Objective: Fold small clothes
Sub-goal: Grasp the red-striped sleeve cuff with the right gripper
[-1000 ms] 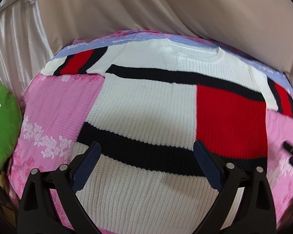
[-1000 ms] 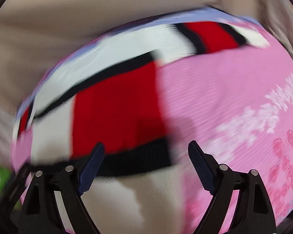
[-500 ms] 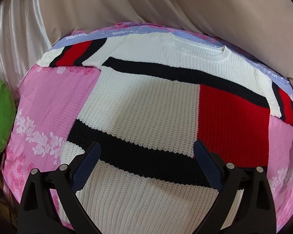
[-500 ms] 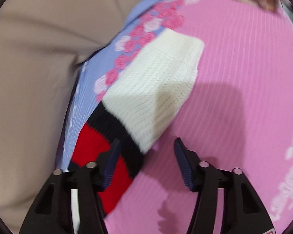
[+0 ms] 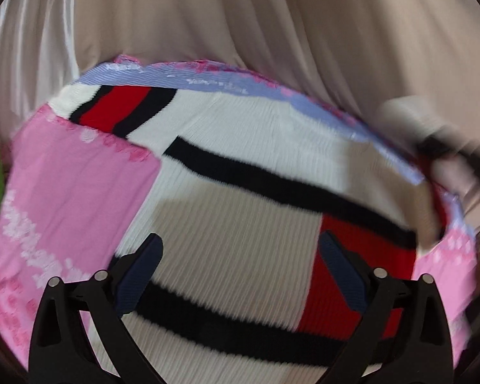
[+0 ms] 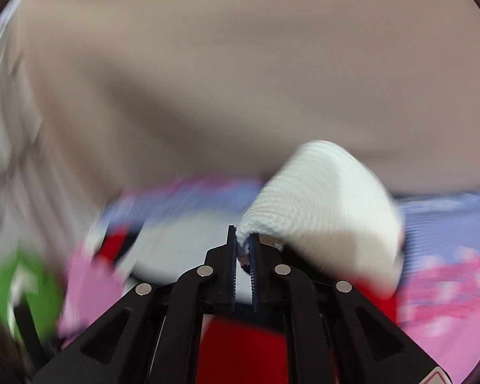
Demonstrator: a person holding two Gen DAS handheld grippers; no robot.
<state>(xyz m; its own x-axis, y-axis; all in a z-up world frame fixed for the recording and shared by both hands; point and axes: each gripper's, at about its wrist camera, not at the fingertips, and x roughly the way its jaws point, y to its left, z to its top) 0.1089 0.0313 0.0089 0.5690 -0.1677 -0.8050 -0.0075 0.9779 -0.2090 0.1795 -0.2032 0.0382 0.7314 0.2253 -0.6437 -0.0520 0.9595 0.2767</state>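
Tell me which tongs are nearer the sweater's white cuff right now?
Right. The right tongs are shut on the white cuff, lifting it off the bedspread. The left tongs hang open over the sweater body, away from that cuff.

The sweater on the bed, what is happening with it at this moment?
A person with a gripper in each hand is folding a knit sweater that lies on a pink floral bedsheet. The right gripper is shut on the white cuff of one sleeve and holds it lifted off the sheet. The left gripper is open above the sweater's body and grips nothing. The other sleeve lies flat.
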